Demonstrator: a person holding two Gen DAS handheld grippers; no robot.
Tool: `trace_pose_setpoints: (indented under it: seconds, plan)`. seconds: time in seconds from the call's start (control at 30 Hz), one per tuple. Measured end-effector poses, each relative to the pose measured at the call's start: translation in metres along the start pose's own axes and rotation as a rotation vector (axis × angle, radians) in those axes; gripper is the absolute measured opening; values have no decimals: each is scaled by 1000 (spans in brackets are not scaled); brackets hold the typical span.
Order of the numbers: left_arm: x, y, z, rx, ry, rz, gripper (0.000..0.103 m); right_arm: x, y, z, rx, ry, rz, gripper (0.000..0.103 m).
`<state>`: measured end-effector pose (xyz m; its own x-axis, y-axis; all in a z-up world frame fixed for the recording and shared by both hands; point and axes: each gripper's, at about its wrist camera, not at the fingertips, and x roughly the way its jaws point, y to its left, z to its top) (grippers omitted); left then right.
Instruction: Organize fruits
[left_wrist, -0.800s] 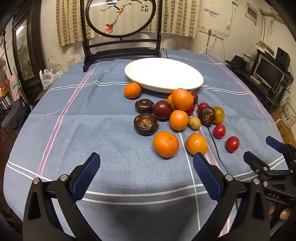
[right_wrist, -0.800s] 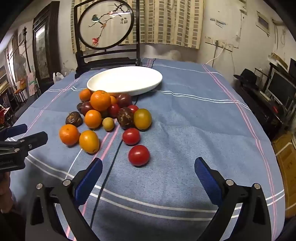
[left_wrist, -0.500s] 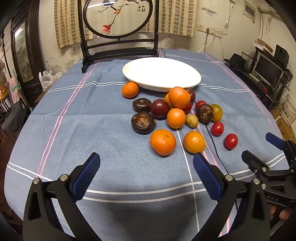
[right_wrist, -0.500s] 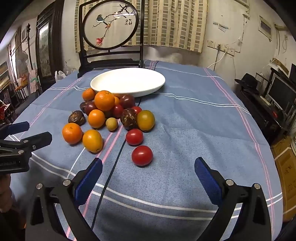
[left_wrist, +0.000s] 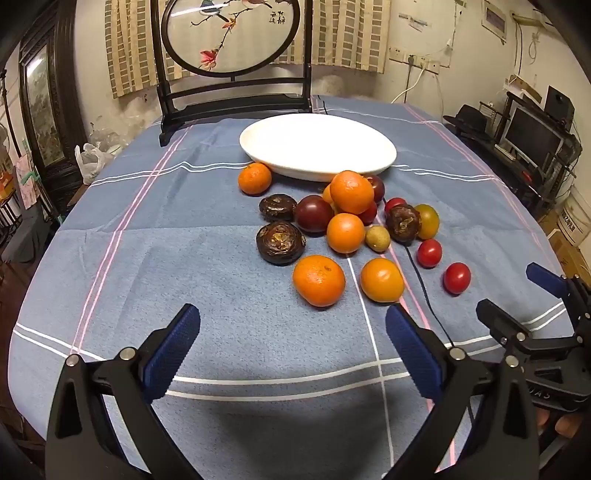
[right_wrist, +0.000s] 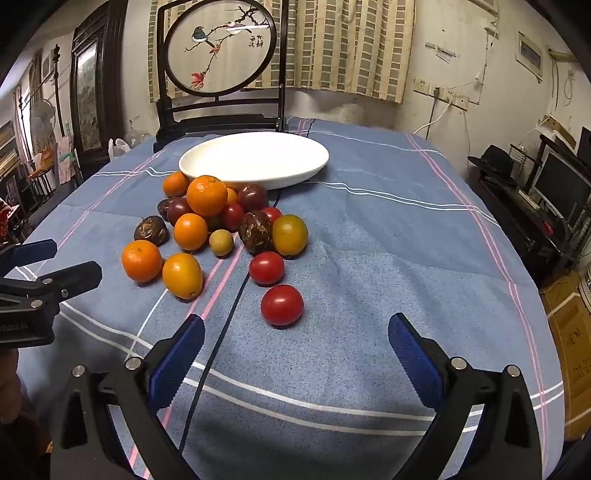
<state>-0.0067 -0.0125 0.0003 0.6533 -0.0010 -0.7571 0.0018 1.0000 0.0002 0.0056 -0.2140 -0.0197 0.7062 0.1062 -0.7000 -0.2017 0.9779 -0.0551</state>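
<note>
Fruits sit heaped on the counter, under a blue cloth with white and pink stripes, and nothing has been lifted. At the near left the left hand-held gripper hangs low over bare cloth, its blue-padded fingers spread wide with nothing between them. Just beyond it lies a large mandarin, with a wrinkled dark fruit touching it on the far left and a second wrinkled dark fruit farther back. A small mandarin rests alone against the near rim of the white plate, which holds nothing. The middle of the heap is a purple tomato, an orange perched on top of the others, and another mandarin in front of it. A small yellow-green fruit lies just right of that, and an orange tomato sits nearer, close beside the large mandarin. A black cable runs from under the heap toward the near edge. Right of it sit a third wrinkled fruit and a yellow-green tomato, touching. Two red tomatoes follow: one just in front of them, the other nearer and apart. The right hand-held gripper hovers just short of that nearest red tomato, fingers spread and holding nothing.
</note>
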Motion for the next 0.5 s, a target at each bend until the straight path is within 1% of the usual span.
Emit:
trace_pose_setpoints:
  seconds: [0.37, 0.5]
  plan:
    - [1, 0, 0, -3, 5, -5, 98, 2, 2, -2, -5, 11, 1, 100]
    - [1, 0, 0, -2, 5, -4, 98, 4, 1, -3, 7, 17, -15, 100]
